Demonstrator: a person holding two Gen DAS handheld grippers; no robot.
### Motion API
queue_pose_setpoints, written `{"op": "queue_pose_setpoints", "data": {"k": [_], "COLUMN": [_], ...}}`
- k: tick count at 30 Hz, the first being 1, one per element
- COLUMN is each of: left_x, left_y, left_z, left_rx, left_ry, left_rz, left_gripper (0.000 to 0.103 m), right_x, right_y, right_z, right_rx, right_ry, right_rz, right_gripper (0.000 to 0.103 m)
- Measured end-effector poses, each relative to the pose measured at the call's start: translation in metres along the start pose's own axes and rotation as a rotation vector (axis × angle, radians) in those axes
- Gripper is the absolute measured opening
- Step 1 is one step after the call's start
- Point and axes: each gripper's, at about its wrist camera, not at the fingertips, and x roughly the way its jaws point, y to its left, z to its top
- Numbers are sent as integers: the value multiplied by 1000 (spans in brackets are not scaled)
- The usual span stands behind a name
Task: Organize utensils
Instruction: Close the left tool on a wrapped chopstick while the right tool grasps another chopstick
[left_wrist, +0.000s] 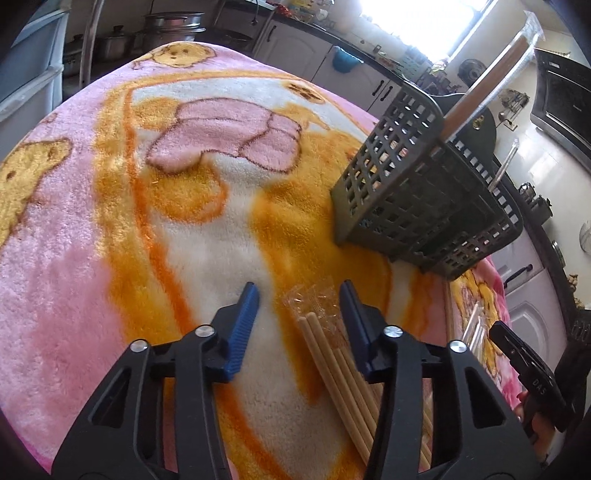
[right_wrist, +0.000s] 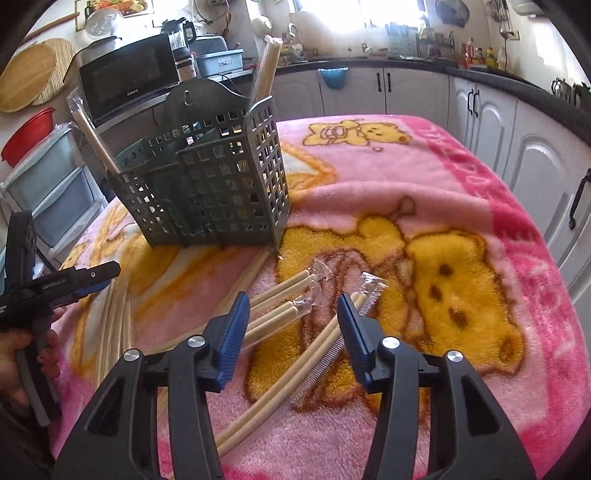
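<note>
Over the blanket (right_wrist: 480, 229), both tongs (left_wrist: 299, 295) (right_wrist: 291, 302) tilt down, parted.

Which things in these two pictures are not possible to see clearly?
- Left wrist view: the lower ends of the wrapped chopsticks are hidden under the left hand-held gripper.
- Right wrist view: the chopstick packs run under the right hand-held gripper.
- Both views: the basket lattice hides its contents.

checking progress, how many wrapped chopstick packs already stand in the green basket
2. One plastic-wrapped chopstick pack rises from the right compartment of the green perforated plastic basket; another leans out its left side. More could be hidden inside.
</note>
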Motion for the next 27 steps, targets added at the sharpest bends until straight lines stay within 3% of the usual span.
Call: {"op": "queue_pose_setpoints", "data": {"k": [4, 12, 18, 22, 27], "left_x": [-1, -1, -2, -1, 0], "left_y": [8, 13, 18, 17, 18], "left_z": [1, 2, 3, 4, 5], "left_rx": [-26, -20, -37, -33, -34], "left_ry": [-2, 2, 6, 7, 3], "left_rz": [1, -5, -19, -22, -14], "left_gripper": [22, 16, 12, 12, 5], "right_x": [7, 19, 21, 16, 4], "right_y": [-3, -12, -13, -10, -8], "right_z": [3, 6, 6, 6, 7], "right_rx": [17, 79, 89, 79, 68], "right_ry": [16, 54, 62, 42, 2], "right_rz": [4, 38, 53, 44, 44], "right_gripper": [43, 38, 26, 10, 6]}}
